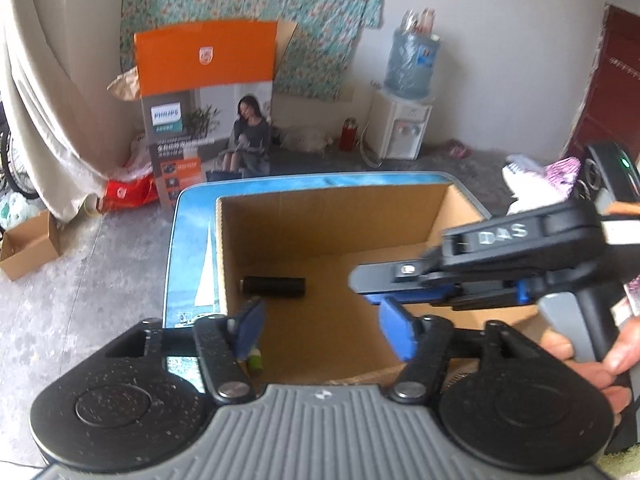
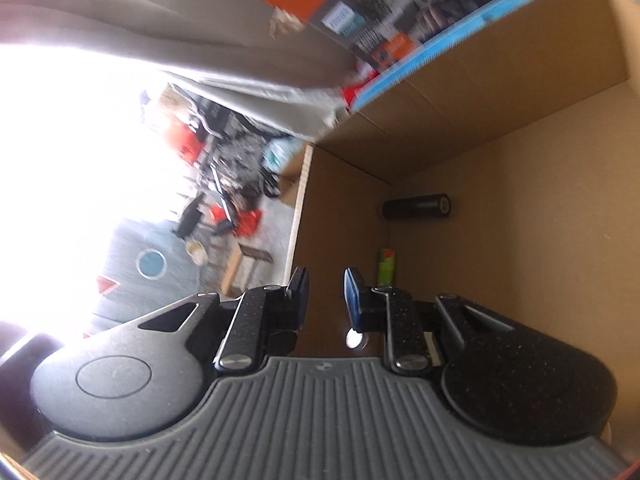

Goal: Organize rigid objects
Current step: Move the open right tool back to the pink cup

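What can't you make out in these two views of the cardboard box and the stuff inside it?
- Green object: left wrist view, mostly hidden behind the left gripper; its label is too small in the right wrist view.
- Black cylinder: what it is stays unclear, too small in both views.
- Cardboard box: near floor covered by both grippers.
- Right gripper: open, nothing visible between the fingers; its tips blur in the left wrist view.

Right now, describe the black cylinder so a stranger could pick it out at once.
Start at the open cardboard box with the blue printed outside, in front of the tall orange Philips carton. On the box floor, against the left wall, the black cylinder lies on its side. Its only neighbour there is a smaller green and red tube; the cylinder is longer and plain black.
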A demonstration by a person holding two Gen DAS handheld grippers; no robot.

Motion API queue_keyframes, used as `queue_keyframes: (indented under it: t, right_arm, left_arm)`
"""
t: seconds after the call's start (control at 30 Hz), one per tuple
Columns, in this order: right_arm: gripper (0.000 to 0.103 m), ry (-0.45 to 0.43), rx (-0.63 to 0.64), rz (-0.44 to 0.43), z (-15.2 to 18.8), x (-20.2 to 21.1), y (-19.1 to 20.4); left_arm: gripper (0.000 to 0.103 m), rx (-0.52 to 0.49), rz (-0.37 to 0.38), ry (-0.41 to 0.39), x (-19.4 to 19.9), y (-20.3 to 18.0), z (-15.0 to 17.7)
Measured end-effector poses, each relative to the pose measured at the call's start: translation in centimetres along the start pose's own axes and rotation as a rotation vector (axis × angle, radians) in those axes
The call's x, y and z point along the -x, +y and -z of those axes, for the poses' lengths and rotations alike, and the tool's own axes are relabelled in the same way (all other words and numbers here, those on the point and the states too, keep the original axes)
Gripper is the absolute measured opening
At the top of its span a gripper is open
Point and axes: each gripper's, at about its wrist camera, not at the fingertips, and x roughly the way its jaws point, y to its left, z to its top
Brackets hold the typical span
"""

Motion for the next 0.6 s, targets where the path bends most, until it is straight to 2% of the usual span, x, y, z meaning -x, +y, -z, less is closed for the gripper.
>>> queue_keyframes:
  t: [0.17,0.23,0.43,0.6]
  right_arm:
    - [0.021,-0.069,0.044,-0.02,3.6,5.0,0.5]
    - [0.022,-0.08,0.052,-0.021,5.3,6.3,0.4]
    - [0.025,-0.075,0.016,-0.006,10.5,8.6,-1.5]
    - [0.027,-0.032,-0.02,0.007,13.3,8.2,-2.9]
  left_arm:
    - [0.087,0.0,0.027,-0.036,2.8,-1.2,2.2]
    - [0.099,0.009,0.042,-0.027,3.4,-1.6,3.4]
    - [0.102,0.028,0.068,0.041,3.6,-2.3,6.7]
    - [0.102,0.048,0.052,0.113,2.6,-2.5,9.0]
